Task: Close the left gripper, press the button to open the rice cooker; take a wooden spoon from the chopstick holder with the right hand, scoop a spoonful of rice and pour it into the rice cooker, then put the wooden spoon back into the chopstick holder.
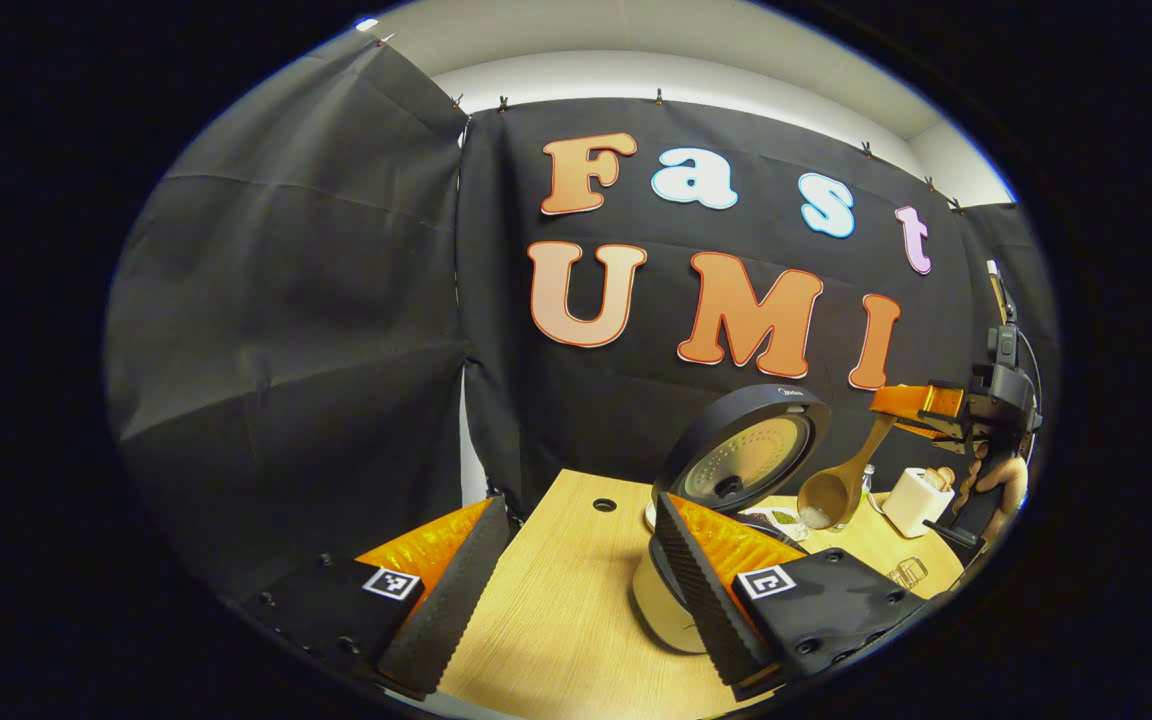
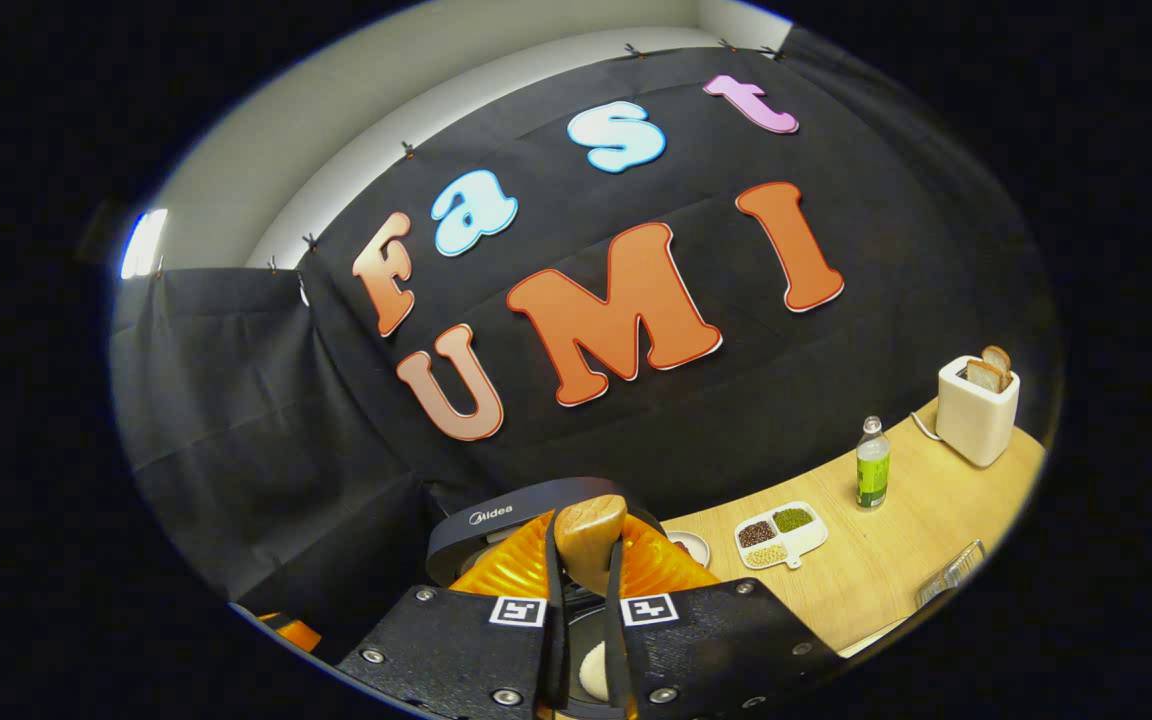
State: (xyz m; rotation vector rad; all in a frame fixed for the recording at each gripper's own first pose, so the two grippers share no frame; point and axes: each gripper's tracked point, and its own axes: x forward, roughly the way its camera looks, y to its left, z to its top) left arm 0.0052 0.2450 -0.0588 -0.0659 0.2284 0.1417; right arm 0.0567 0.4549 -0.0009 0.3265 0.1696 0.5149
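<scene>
The rice cooker (image 1: 671,600) stands on the wooden table (image 1: 556,600) with its round lid (image 1: 744,458) raised. My left gripper (image 1: 576,590) is open, its fingers wide apart; the right finger lies in front of the cooker body without touching it. My right gripper (image 1: 946,410), held by a hand, hangs to the right of the lid, shut on the handle of a wooden spoon (image 1: 836,490). The spoon's bowl hangs down over the cooker with white rice in it. In the right gripper view my right gripper (image 2: 588,525) pinches the spoon handle (image 2: 591,545) above the lid (image 2: 496,520).
A white toaster (image 2: 976,410) with bread slices stands at the table's far right, a green bottle (image 2: 873,465) to its left. A divided white dish (image 2: 781,535) of beans and a small plate (image 2: 688,547) sit beside the cooker. A clear container (image 2: 951,575) is at the table's near edge.
</scene>
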